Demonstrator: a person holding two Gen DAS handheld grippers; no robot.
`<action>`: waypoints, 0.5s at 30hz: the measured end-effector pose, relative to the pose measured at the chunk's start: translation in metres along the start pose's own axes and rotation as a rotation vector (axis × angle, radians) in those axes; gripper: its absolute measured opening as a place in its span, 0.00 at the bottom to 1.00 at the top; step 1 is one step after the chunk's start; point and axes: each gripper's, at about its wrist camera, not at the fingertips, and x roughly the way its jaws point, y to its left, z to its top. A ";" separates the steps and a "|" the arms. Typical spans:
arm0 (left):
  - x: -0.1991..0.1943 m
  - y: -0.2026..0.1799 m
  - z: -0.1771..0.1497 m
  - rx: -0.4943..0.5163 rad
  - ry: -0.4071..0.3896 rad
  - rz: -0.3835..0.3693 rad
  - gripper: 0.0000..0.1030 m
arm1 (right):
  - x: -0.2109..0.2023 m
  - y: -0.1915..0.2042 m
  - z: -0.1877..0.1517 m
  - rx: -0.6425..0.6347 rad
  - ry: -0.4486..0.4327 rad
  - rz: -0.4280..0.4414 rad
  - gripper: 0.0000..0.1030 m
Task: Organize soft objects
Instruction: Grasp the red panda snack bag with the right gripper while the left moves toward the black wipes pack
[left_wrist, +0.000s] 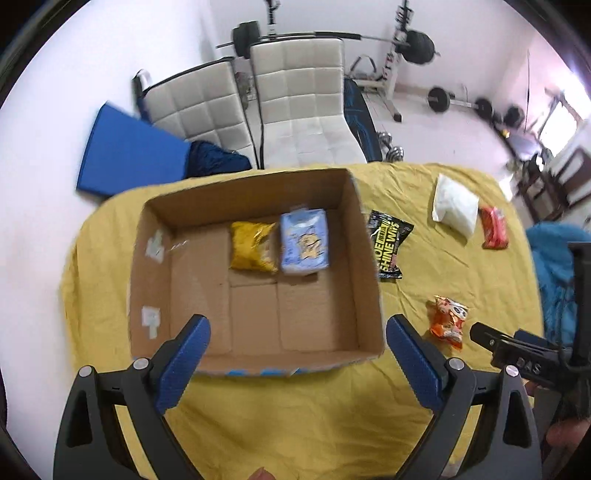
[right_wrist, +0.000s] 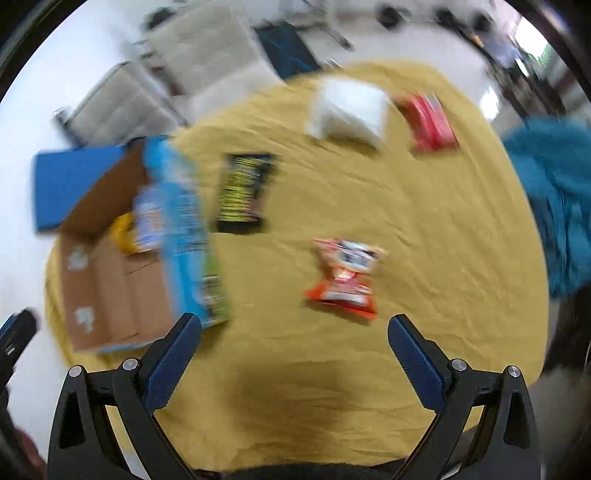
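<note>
My left claw (left_wrist: 297, 343) is wide open with nothing in it, over the near edge of the cardboard box (left_wrist: 364, 236). My right claw (right_wrist: 295, 341) is wide open too, empty, just right of the box. Inside the box, at the far side, lie a yellow bag (left_wrist: 253, 245) and a light blue pack (left_wrist: 304, 242), touching. Right of the box, on the yellow cloth (left_wrist: 295, 413), lie a black packet (left_wrist: 389, 245), an orange snack bag (left_wrist: 448, 321), a white pouch (left_wrist: 455, 206) and a red packet (left_wrist: 494, 232).

Two packets (left_wrist: 280, 242) boxed, four (left_wrist: 448, 322) apparently loose.
</note>
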 end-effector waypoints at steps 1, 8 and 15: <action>0.007 -0.011 0.004 0.017 0.003 0.017 0.95 | 0.014 -0.013 0.005 0.034 0.029 0.011 0.99; 0.066 -0.073 0.034 0.113 0.066 0.100 0.95 | 0.110 -0.057 0.029 0.168 0.184 0.053 0.88; 0.107 -0.117 0.072 0.175 0.125 0.061 0.95 | 0.142 -0.064 0.032 0.136 0.257 0.045 0.49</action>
